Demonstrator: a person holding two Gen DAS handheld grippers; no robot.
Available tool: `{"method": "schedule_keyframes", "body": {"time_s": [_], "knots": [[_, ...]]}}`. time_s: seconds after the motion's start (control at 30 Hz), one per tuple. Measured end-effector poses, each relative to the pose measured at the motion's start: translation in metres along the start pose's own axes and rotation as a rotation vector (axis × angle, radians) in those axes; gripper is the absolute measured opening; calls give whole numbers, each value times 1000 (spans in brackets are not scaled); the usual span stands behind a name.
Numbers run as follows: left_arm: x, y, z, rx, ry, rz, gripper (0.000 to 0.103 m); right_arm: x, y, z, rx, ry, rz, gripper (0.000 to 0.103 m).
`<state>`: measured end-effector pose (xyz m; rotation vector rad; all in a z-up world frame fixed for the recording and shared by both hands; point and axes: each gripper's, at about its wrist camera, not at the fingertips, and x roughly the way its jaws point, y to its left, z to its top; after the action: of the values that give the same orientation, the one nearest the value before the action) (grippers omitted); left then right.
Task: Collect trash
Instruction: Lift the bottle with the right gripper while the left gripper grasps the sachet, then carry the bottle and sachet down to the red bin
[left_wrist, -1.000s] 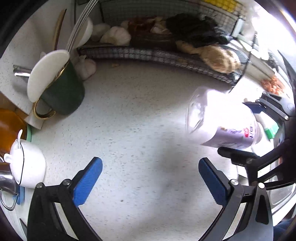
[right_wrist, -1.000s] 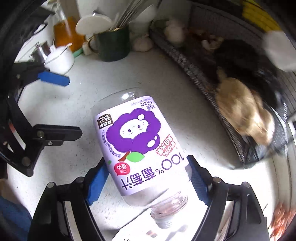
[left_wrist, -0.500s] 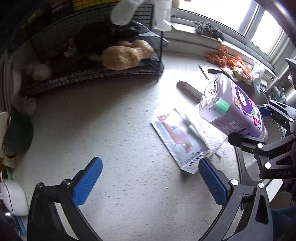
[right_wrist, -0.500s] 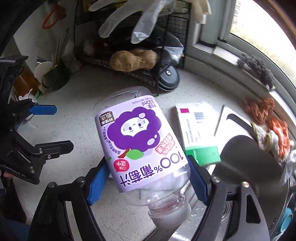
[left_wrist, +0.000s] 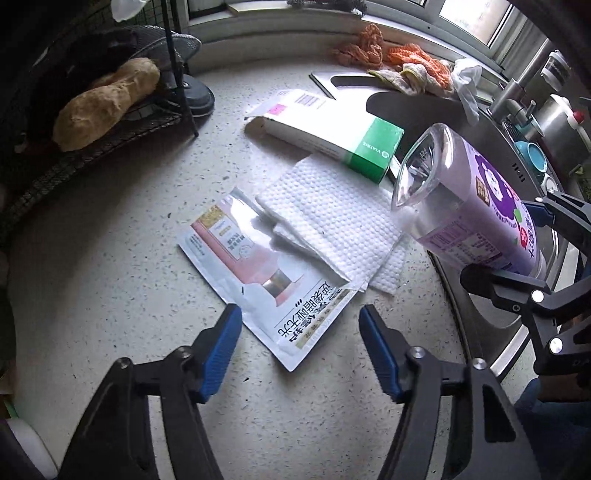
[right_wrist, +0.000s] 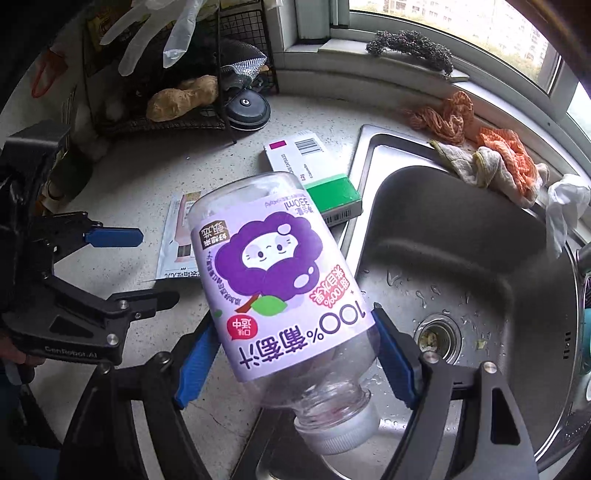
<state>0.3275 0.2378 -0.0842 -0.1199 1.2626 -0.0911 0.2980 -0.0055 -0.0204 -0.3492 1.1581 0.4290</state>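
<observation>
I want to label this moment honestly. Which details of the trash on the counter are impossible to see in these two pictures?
- White foil sachet with pink print: partly covered by the white paper towel in the left wrist view; the clear purple-labelled bottle hides most of it in the right wrist view.
- White and green cardboard box: whether anything is inside cannot be told.
- Bottle neck and cap: hidden behind the right gripper in the left wrist view.
</observation>
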Motion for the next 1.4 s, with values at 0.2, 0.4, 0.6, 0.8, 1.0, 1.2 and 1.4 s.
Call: {"method": "schedule_keyframes", "body": {"time_s": [0.2,0.4,0.6,0.8,1.0,1.2,1.4], "knots": [[9,-8,-2,32,25,-22,12,0,-6,-12,18,14,0,78],[11,-14,-3,5,24,-23,7,-3,-10,-16,16,9,6,77],[1,-27,-22,-28,24,17,3,-10,-12,-28,8,10,35,77],[-17,-45,-54,-99,11,43,1,-19,-9,-49,-34,16,88,77],[-42,-67,-94,-204,-25,106,1,-36,-5,-82,-102,7,130,77],[-60,-110,-130,-221,-57,151,1,-62,-14,-128,-126,-19,163,77],[-73,-173,-160,-204,-95,150,1,-95,-33,-179,-119,-48,153,77]]}}
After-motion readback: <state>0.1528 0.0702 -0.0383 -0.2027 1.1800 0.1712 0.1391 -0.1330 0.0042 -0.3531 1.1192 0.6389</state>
